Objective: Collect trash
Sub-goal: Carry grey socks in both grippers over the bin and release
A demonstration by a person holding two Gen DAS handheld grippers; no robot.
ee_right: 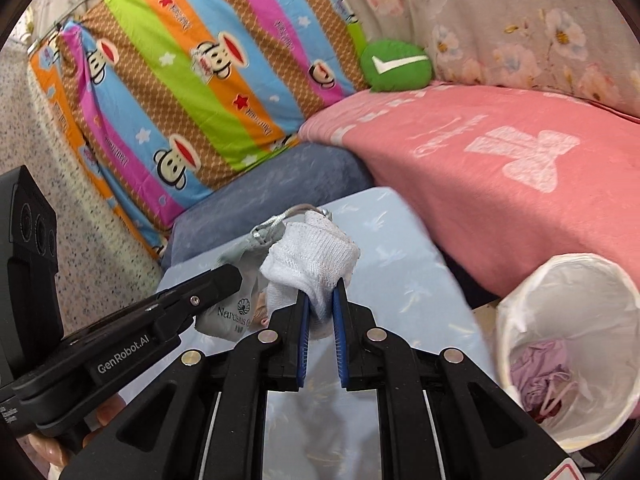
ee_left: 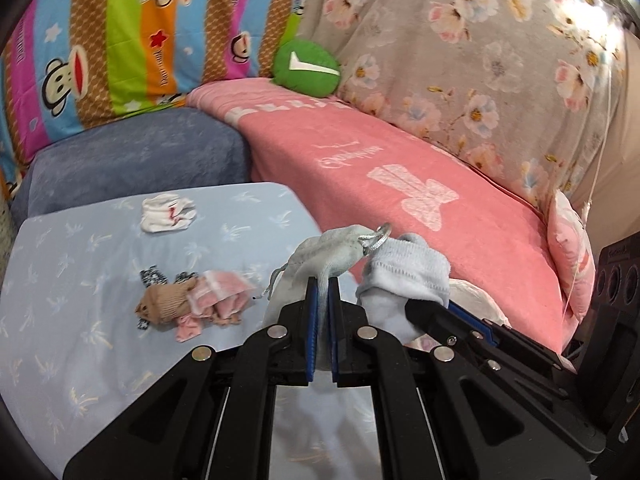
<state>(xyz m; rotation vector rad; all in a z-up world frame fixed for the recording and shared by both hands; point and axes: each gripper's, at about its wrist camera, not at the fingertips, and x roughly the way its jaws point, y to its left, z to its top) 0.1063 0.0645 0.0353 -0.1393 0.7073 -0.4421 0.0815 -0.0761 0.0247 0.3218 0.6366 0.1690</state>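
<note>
Gripping a grey drawstring pouch (ee_left: 320,254), the left gripper (ee_left: 323,284) has its jaws clamped on the fabric, while the right gripper (ee_right: 321,290) pinches a white sock (ee_right: 312,260) just beside it, both items raised above the light blue sheet (ee_left: 80,320). A white-lined bin (ee_right: 568,344) holding lilac trash stands right of the sheet. Farther off on the sheet lie a pink-and-tan sock bundle (ee_left: 196,302) and a white sock pair (ee_left: 166,213), with the pink blanket (ee_left: 400,160) beyond.
</note>
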